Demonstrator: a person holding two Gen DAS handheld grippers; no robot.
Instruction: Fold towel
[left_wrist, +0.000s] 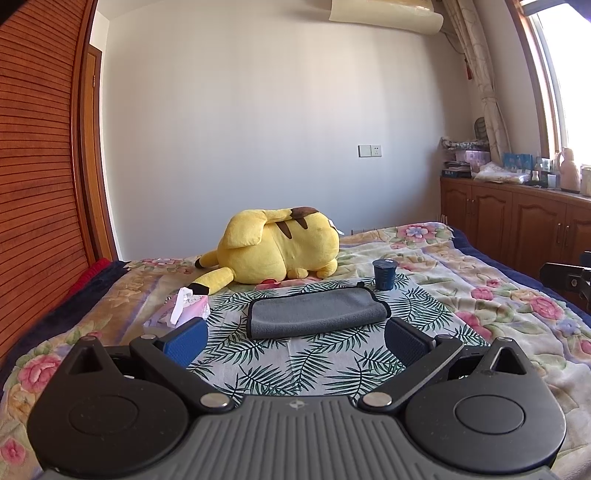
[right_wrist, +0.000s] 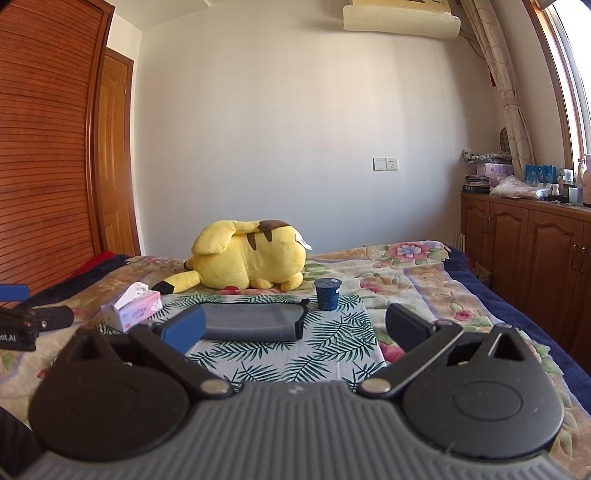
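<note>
A grey towel (left_wrist: 317, 313) with dark trim lies folded flat on a leaf-print cloth (left_wrist: 295, 363) on the bed. It also shows in the right wrist view (right_wrist: 251, 320). My left gripper (left_wrist: 295, 341) is open and empty, just short of the towel's near edge. My right gripper (right_wrist: 295, 328) is open and empty, near the towel's right end, with its left finger (right_wrist: 186, 328) in front of the towel's left part. The left gripper's tip shows at the left edge of the right wrist view (right_wrist: 22, 317).
A yellow plush toy (left_wrist: 277, 251) lies behind the towel. A dark blue cup (left_wrist: 385, 274) stands right of it, a tissue box (left_wrist: 184, 308) left. A floral blanket (left_wrist: 461, 266) covers the bed. Wooden cabinets (left_wrist: 517, 218) line the right wall, a wardrobe (left_wrist: 37, 166) the left.
</note>
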